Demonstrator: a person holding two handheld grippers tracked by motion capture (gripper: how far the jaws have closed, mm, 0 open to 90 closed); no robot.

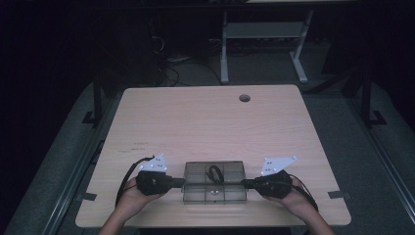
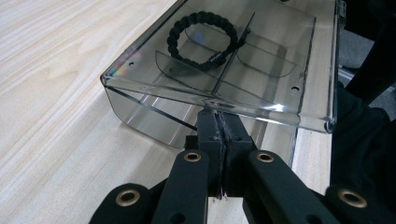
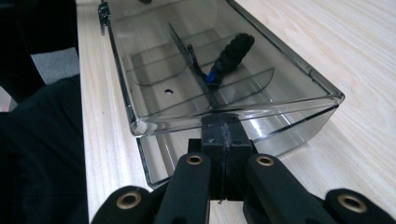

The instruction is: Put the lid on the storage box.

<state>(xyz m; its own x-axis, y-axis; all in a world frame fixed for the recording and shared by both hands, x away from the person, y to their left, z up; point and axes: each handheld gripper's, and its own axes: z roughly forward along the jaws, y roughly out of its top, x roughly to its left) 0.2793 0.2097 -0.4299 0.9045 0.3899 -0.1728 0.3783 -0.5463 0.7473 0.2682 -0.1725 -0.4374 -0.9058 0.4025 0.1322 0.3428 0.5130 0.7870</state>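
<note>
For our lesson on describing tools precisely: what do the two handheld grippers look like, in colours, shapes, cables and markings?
The left gripper and right gripper are matt black, each with linked arms joined by brass-coloured rivets and two flat black jaws. Each carries a pale grey three-cornered plate dotted with small marks on top, and a black cable trails from each body.

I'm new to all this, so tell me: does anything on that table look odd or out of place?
Nothing stands out. The clear box sits flat on the table, the black bracelet lies inside, and both grippers meet its ends, shut.
</note>
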